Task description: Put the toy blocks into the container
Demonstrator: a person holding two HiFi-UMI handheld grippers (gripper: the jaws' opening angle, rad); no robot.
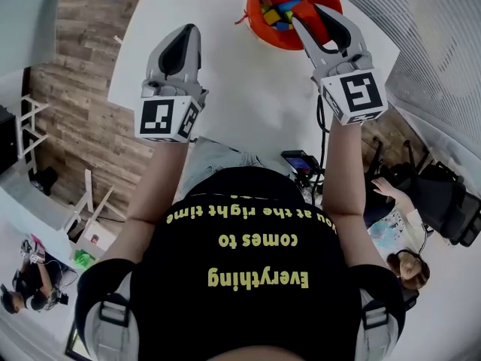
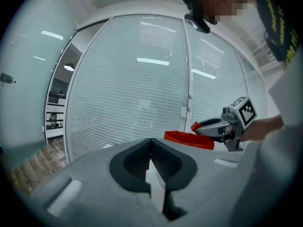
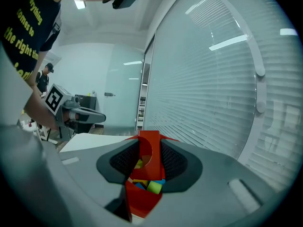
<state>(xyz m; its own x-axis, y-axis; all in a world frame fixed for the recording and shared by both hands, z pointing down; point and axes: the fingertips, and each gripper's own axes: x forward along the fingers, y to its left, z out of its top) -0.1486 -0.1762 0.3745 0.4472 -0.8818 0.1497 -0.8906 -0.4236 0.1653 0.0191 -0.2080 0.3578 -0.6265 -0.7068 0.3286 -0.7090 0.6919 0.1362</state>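
Observation:
An orange-red bowl (image 1: 252,19) stands at the far side of the white table (image 1: 240,104) and holds several coloured blocks (image 1: 278,10). My right gripper (image 1: 308,13) hangs over the bowl's right part, shut on a red arch-shaped block (image 1: 308,10). In the right gripper view that red block (image 3: 149,150) sits upright between the pads, with the bowl (image 3: 142,205) and its blocks directly below. My left gripper (image 1: 188,30) is over bare table to the left of the bowl, shut with nothing in it. From the left gripper view the bowl (image 2: 189,139) lies ahead to the right.
A glass wall with blinds runs behind the table's far side. A small device with a lit screen (image 1: 299,162) sits below the table's near edge. A seated person (image 1: 406,265) is at the lower right. Wooden floor lies to the left.

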